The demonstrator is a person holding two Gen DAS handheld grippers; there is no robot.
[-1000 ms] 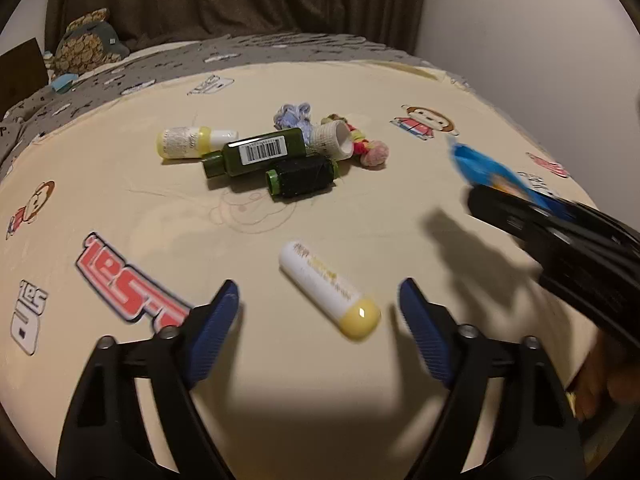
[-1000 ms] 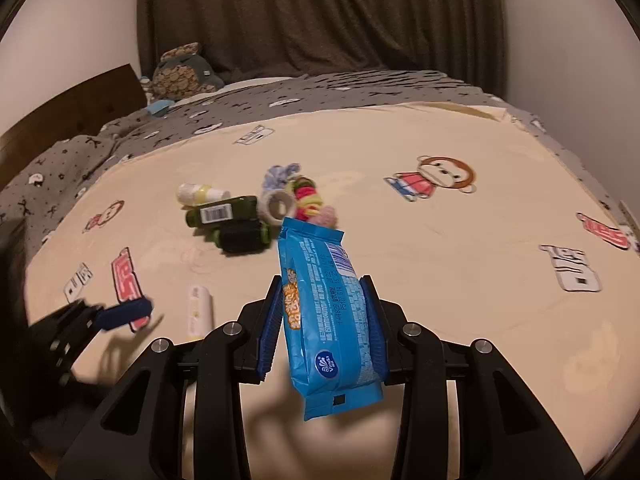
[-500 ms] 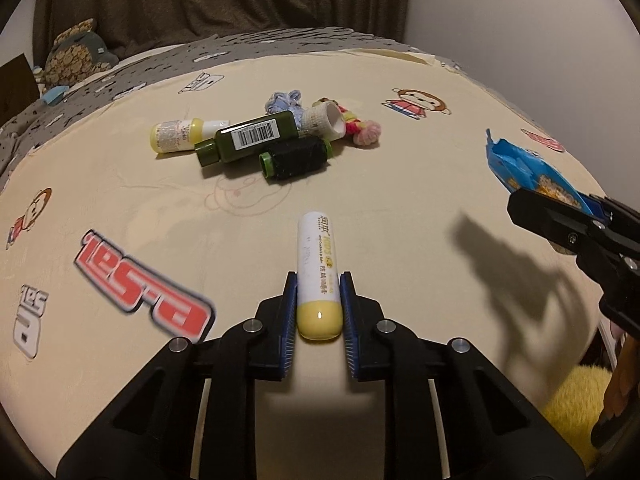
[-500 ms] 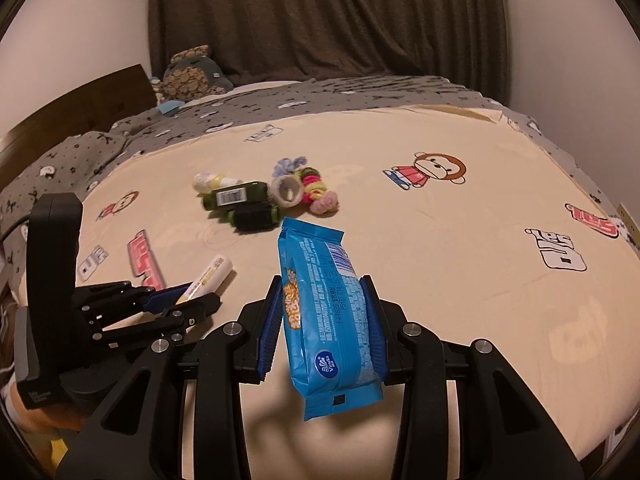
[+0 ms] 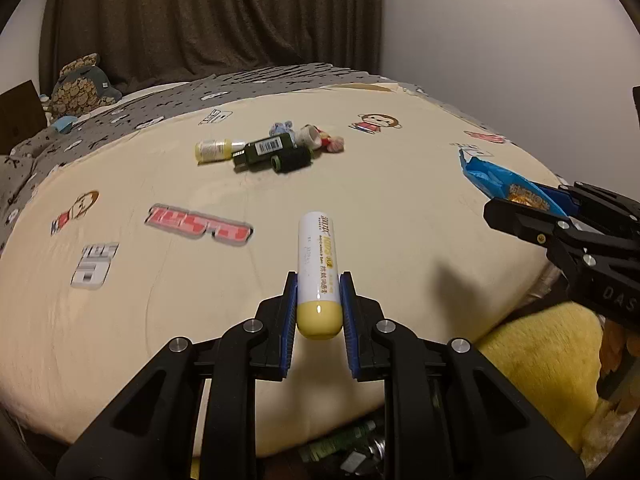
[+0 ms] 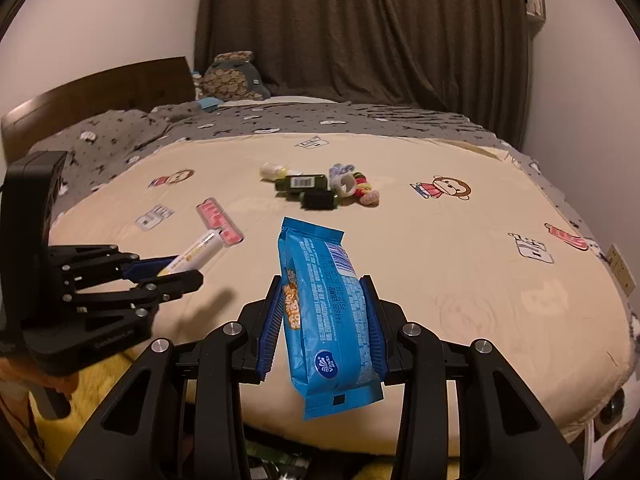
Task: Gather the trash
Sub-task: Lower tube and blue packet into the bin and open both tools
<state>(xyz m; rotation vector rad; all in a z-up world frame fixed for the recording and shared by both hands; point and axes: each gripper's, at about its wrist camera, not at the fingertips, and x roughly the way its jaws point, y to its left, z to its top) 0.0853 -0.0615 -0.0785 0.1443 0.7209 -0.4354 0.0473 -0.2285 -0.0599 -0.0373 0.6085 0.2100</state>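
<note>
The left gripper (image 5: 319,312) is clamped on the yellow-capped end of a white tube (image 5: 318,268), held in the air above the near edge of the bed (image 5: 120,300). The right gripper (image 6: 325,330) pinches one blue snack wrapper (image 6: 326,312) upright between its pads. Far back on the cream sheet lie two dark green bottles (image 5: 266,149) and one pale yellow bottle (image 5: 214,149), touching in a small heap.
</note>
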